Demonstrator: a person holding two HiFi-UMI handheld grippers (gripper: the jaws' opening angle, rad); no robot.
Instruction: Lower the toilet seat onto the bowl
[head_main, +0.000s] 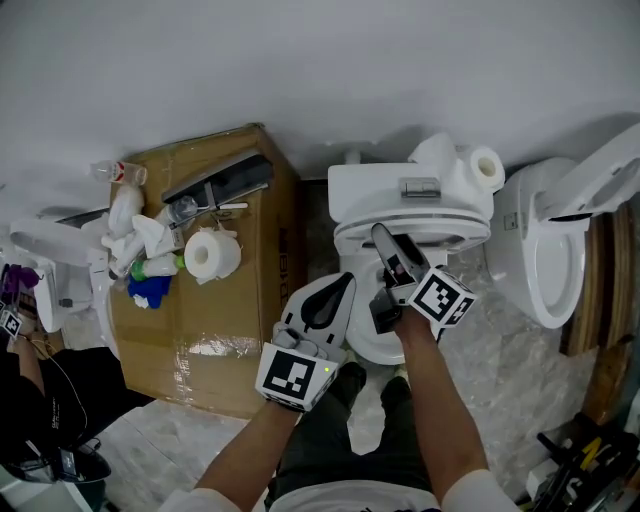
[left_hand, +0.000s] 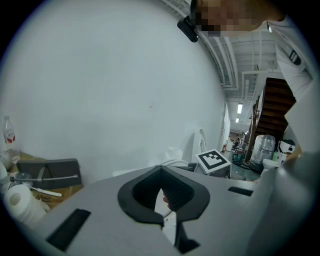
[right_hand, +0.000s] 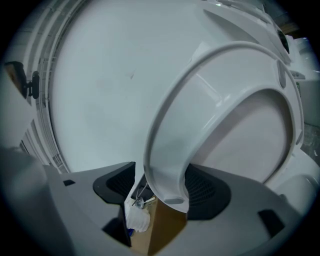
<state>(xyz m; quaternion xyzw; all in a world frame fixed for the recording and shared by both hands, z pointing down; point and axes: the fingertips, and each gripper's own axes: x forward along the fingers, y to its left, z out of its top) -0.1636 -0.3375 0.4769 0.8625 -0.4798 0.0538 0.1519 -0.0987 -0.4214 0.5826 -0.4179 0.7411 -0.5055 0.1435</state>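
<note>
A white toilet stands in the middle, its tank (head_main: 410, 190) against the wall and its bowl (head_main: 365, 342) towards me. The seat (head_main: 430, 228) is raised. In the right gripper view the seat ring (right_hand: 172, 135) curves up in front of the lid (right_hand: 250, 145). My right gripper (head_main: 382, 238) (right_hand: 162, 189) stands wide around the ring's front rim, with a gap at the left pad. My left gripper (head_main: 343, 285) (left_hand: 167, 220) hovers left of the bowl, tips together and empty.
A cardboard box (head_main: 215, 320) at the left carries a toilet roll (head_main: 210, 255), bottles and a grey tool. A second toilet (head_main: 555, 240) stands at the right and another (head_main: 55, 270) at the far left. A paper roll (head_main: 487, 168) rests on the tank.
</note>
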